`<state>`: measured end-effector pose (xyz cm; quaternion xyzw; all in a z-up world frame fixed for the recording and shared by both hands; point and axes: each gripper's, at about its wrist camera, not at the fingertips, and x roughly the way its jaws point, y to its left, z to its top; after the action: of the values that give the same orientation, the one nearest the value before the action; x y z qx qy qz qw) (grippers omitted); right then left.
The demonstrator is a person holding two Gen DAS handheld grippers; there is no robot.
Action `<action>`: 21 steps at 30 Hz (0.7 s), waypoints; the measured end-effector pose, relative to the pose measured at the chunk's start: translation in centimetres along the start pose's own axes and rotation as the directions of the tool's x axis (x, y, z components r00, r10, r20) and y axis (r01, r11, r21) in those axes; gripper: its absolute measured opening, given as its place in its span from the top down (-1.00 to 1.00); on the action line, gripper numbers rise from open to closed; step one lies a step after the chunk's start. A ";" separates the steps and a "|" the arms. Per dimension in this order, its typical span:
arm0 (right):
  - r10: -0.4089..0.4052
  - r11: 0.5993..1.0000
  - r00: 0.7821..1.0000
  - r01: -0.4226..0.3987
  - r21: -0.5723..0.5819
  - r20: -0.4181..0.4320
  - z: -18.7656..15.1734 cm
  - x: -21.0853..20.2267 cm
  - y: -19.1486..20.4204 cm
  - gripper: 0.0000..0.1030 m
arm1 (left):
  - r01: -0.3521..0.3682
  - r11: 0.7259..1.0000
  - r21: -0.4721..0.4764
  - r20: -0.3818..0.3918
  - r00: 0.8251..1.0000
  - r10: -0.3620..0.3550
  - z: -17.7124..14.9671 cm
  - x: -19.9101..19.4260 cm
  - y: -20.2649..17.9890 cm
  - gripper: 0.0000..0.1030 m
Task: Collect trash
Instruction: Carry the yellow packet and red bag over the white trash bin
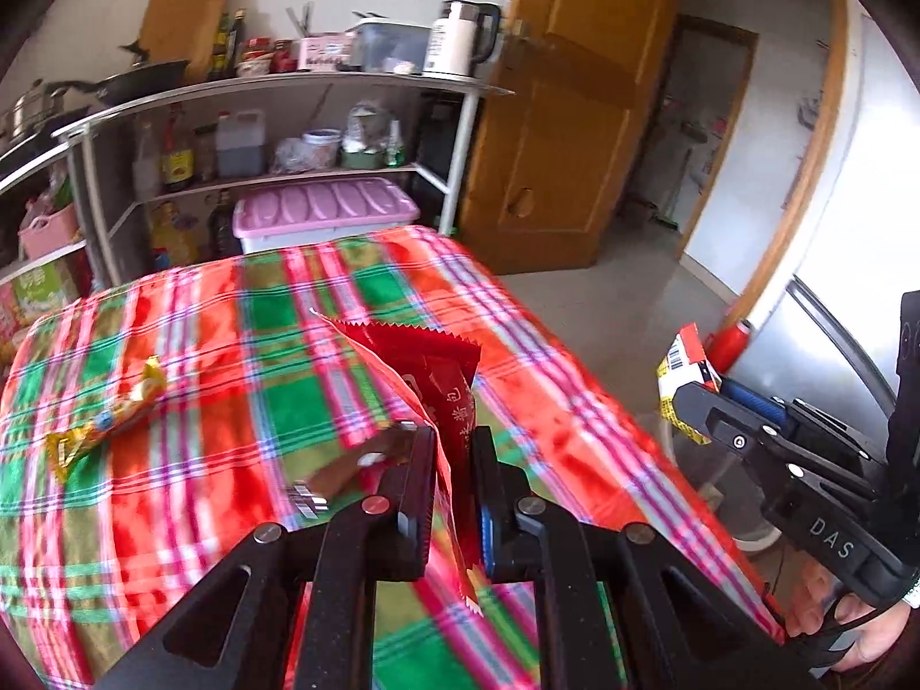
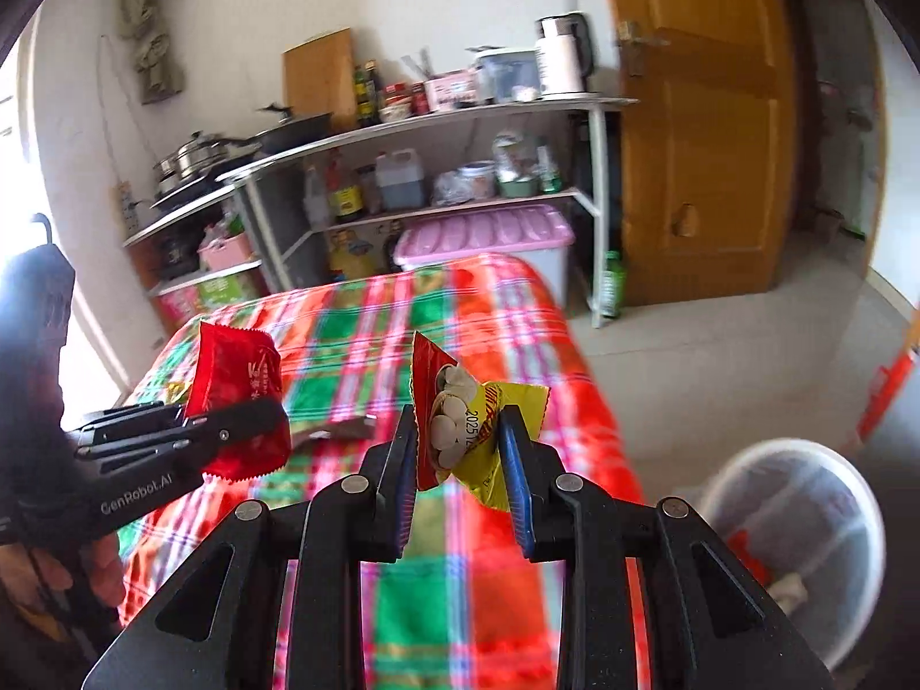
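The left gripper [image 1: 451,448] is clamped on a glossy red wrapper [image 1: 443,385] above the plaid tablecloth [image 1: 201,402], while the right gripper [image 2: 457,443] pinches a crumpled red-and-yellow snack packet [image 2: 466,431] near a white bin [image 2: 805,517].

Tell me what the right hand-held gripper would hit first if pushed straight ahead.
Probably the plaid tablecloth: the right hand-held gripper, shut on a red-and-yellow wrapper, points down over it. Depth is unclear.

red wrapper [image 1: 443,379]: crinkled, upright, pinched, lifted off plaid cloth | red-yellow snack packet [image 2: 466,425]: crumpled, upright, clamped | gold candy wrapper [image 1: 109,417]: flat on cloth, left side | clear-lined bin [image 2: 805,540]: beside table, scraps inside
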<state>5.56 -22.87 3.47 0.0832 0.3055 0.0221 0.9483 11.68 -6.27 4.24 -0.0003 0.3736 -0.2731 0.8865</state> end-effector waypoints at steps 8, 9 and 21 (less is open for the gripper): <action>-0.121 0.990 0.992 0.120 0.071 0.017 -1.7 -4.7 -4.8 0.46 | 0.124 0.990 0.067 -0.032 0.992 -0.122 -0.3 1.2 -7.0 0.76; -0.130 0.988 0.991 0.128 0.081 0.019 -1.9 -5.2 -5.4 0.46 | 0.135 0.988 0.074 -0.034 0.991 -0.133 -0.3 1.3 -7.8 0.76; -0.273 0.947 0.962 0.269 0.176 0.002 -4.4 -9.1 -12.0 0.46 | 0.249 0.953 0.171 -0.095 0.967 -0.236 -1.1 3.8 -16.4 0.76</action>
<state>-4.53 -34.93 3.15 0.1234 0.3022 -0.1363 0.9353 5.16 -21.83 4.32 0.0449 0.3765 -0.4125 0.8283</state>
